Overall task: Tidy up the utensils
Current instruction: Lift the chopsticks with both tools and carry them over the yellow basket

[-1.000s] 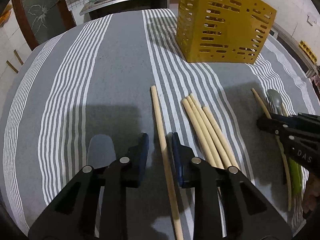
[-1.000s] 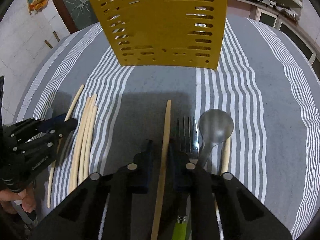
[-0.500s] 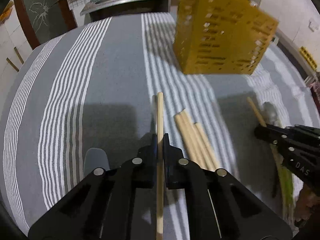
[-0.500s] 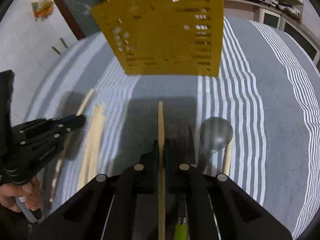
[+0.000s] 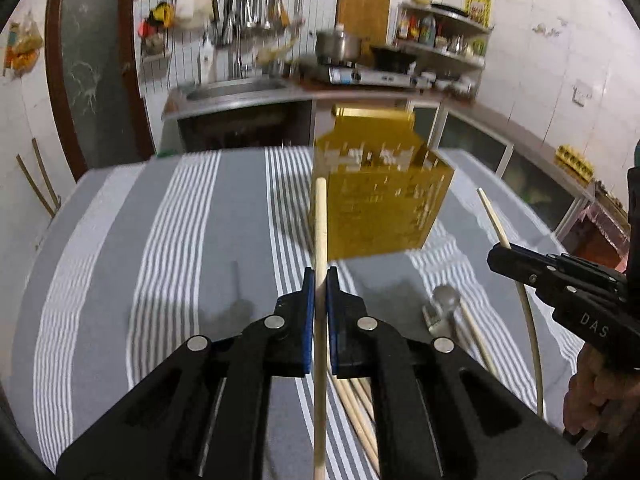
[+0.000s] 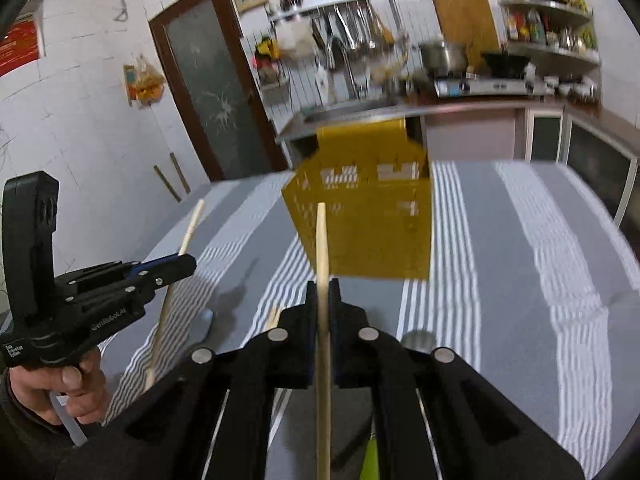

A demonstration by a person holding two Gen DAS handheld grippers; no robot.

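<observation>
My left gripper (image 5: 319, 280) is shut on a wooden chopstick (image 5: 320, 224) and holds it raised above the striped table, its tip pointing toward the yellow perforated basket (image 5: 380, 204). My right gripper (image 6: 323, 292) is shut on another wooden chopstick (image 6: 321, 240), also raised and pointing at the basket (image 6: 368, 224). Each gripper shows in the other's view, the right gripper (image 5: 496, 252) at the right and the left gripper (image 6: 188, 264) at the left. More chopsticks (image 5: 356, 404) lie on the cloth below the left gripper.
A metal spoon (image 5: 444, 300) and a loose chopstick (image 5: 476, 336) lie on the grey striped tablecloth (image 5: 180, 248). A green handle (image 6: 370, 460) shows under the right gripper. A kitchen counter with sink (image 5: 240, 92) and shelves stand behind the table.
Both grippers closed on a chopstick each, lifted them off the cloth and tilted up, so the views now face the basket and kitchen wall.
</observation>
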